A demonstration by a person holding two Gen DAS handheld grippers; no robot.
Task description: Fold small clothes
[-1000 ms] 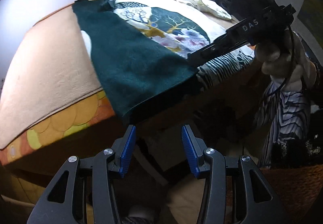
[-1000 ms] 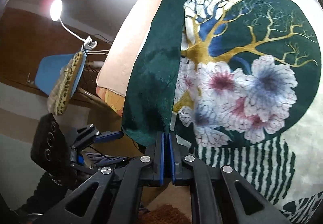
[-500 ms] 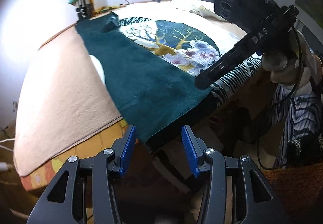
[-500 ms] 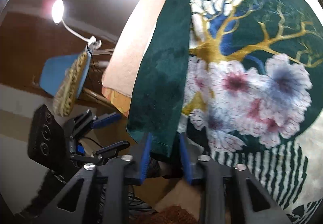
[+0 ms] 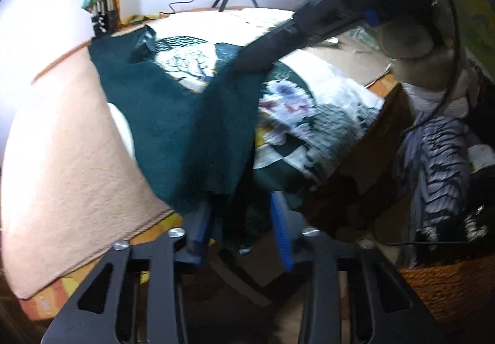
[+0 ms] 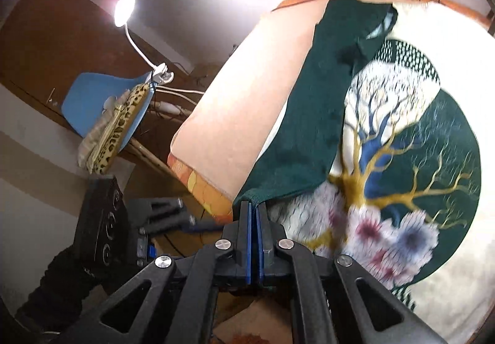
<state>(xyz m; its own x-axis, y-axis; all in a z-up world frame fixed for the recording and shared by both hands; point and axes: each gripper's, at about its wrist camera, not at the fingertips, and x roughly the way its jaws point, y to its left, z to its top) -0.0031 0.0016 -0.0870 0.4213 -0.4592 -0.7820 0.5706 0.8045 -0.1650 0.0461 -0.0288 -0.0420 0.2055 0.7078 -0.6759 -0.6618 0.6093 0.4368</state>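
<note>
Green cloth [image 6: 312, 115] lengthwise from near edge to far edge

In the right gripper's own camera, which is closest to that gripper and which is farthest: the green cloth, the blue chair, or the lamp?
From the right gripper:
1. Green cloth: its near corner is pinched in the shut jaws, and it stretches away up the middle.
2. Blue chair: off to the left, past the bed's edge.
3. Lamp: upper left, above the chair.

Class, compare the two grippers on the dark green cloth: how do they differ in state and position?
The right gripper is shut on the green cloth, lifting one corner; the left gripper is closing, jaws apart around the near hem. In the left view, the right sits higher than the left. Both have blue-padded fingers.
</note>
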